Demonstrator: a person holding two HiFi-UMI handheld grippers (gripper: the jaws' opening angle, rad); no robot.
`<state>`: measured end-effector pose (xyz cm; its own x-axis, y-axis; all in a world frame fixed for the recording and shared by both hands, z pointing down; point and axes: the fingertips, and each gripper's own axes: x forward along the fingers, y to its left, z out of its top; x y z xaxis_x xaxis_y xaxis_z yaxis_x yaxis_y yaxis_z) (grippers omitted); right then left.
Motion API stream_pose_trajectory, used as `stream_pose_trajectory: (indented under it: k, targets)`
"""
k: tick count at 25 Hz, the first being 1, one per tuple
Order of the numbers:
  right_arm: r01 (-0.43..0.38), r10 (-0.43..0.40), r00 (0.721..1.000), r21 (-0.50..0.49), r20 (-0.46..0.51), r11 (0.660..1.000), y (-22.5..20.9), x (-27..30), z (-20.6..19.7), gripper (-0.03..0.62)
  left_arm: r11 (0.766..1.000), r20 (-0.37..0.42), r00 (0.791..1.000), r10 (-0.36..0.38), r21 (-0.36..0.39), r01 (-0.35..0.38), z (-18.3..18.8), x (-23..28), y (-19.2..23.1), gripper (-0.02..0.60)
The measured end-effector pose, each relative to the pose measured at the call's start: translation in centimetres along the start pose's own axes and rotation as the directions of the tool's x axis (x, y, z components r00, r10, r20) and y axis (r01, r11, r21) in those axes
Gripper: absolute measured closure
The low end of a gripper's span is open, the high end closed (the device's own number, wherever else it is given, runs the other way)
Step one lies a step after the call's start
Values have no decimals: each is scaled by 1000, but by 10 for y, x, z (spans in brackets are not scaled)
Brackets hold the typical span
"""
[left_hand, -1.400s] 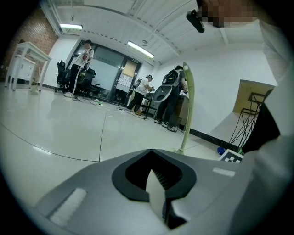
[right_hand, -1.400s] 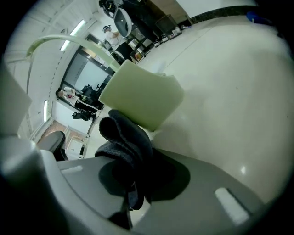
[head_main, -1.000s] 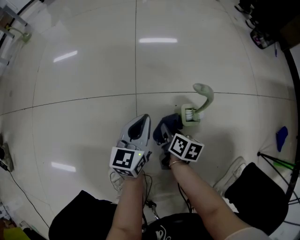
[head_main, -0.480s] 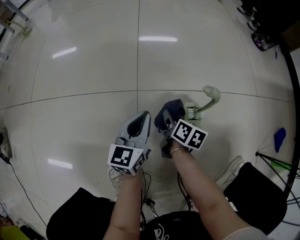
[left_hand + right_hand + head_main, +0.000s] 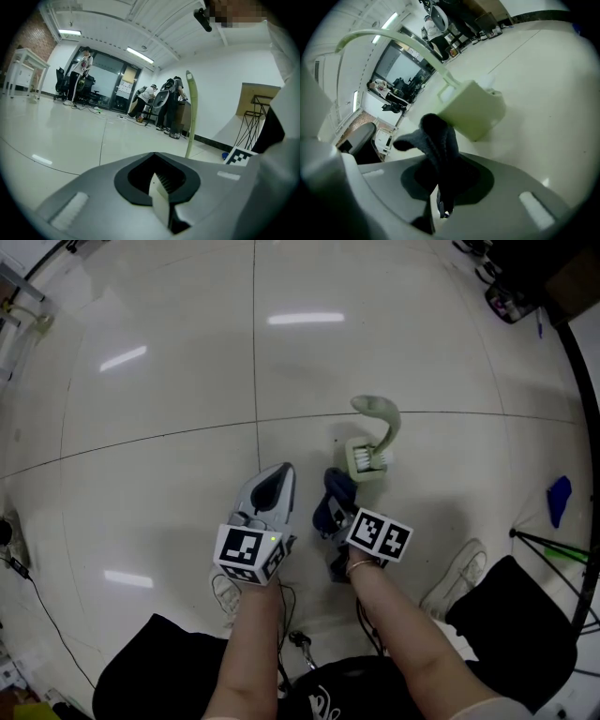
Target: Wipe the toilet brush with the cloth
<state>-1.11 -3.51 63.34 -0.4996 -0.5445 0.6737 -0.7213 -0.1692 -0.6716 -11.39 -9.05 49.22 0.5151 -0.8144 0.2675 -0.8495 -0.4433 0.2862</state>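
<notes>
A pale green toilet brush (image 5: 373,432) stands in its square holder (image 5: 364,463) on the white floor, its hooked handle curling up and left. My right gripper (image 5: 330,510) is shut on a dark blue cloth (image 5: 337,491), which hangs just short of the holder on the near side. In the right gripper view the cloth (image 5: 438,138) sticks up out of my right gripper (image 5: 440,199), with the holder (image 5: 472,110) right behind it. My left gripper (image 5: 278,476) hovers to the left, shut with nothing in it. In the left gripper view my left gripper (image 5: 161,190) points past the thin green handle (image 5: 191,112).
A white shoe (image 5: 452,583) and a black bag (image 5: 514,622) sit at the right, by a blue scrap (image 5: 559,499) and tripod legs (image 5: 553,554). A cable (image 5: 33,601) runs along the left. Several people (image 5: 161,103) stand far off by a doorway.
My right gripper has drawn the cloth back from the brush base toward me. The brush handle's hook has swung from pointing right to pointing left. My left gripper has stayed about where it was.
</notes>
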Motion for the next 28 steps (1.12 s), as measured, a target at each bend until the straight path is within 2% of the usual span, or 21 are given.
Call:
stream_pose_trajectory:
  k: [4, 8, 12, 14, 16, 19, 21, 24, 28]
  targets:
    - [64, -63, 998, 59, -16, 996, -42, -26, -8, 533, 1000, 55, 998, 29, -10, -28, 26, 3, -3, 575]
    - [84, -87, 994, 42, 65, 996, -58, -64, 32, 533, 998, 170, 984, 54, -19, -52, 88, 2, -12, 575]
    - [44, -22, 975, -98, 220, 994, -20, -99, 114, 533, 998, 275, 961, 25, 53, -41, 167, 1, -36, 575]
    - [18, 45, 949, -198, 311, 980, 18, -122, 159, 533, 996, 308, 952, 0, 83, -27, 200, 1, -49, 575]
    - [-7, 125, 908, -284, 400, 959, 63, -149, 197, 533, 994, 316, 948, -36, 108, 1, 224, 2, -62, 575]
    - [-82, 283, 838, -406, 467, 910, 141, -191, 236, 533, 992, 279, 957, -82, 114, 52, 236, 9, -76, 575]
    - [-120, 374, 811, -498, 449, 859, 185, -209, 244, 533, 994, 229, 969, -94, 84, 76, 227, 15, -80, 575]
    - [-179, 472, 802, -606, 366, 775, 231, -220, 237, 533, 994, 170, 981, -91, 68, 80, 209, 19, -87, 575]
    - [-240, 536, 809, -696, 241, 676, 266, -215, 223, 533, 996, 208, 974, -90, 34, 85, 210, 16, -83, 575]
